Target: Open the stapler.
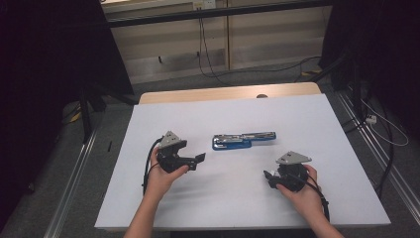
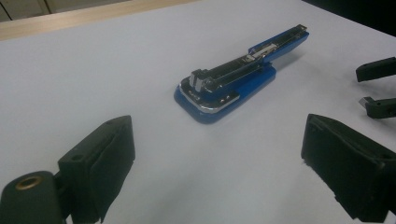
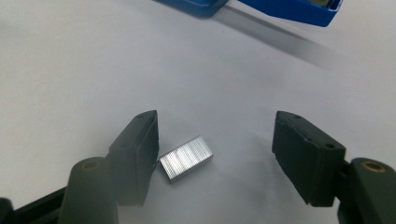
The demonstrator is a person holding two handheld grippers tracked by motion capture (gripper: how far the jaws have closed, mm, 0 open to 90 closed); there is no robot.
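The left hand (image 1: 161,176) grips the left hand-held gripper (image 1: 198,159) low over the white tabletop (image 1: 297,114), its jaws aimed toward the table's middle and spread wide with nothing between them. In the left gripper view its 2 black padded fingers (image 2: 100,163) frame the blue stapler (image 2: 238,77), which lies well ahead of them. The right hand (image 1: 304,191) holds the right hand-held gripper (image 1: 269,177) near the front right of the tabletop, pointing left; its jaws are also spread. In the right gripper view a small strip of staples (image 3: 186,157) lies flat on the tabletop between the jaws, just beside the left finger (image 3: 135,154); whether it touches the pad I cannot tell.

The stapler lies at the middle of the tabletop, between the 2 grippers, swung open so its blue base and top arm stretch out in a line. Its magazine is bright metal; the body is glossy blue plastic. The staple strip is silvery, ribbed and rectangular.
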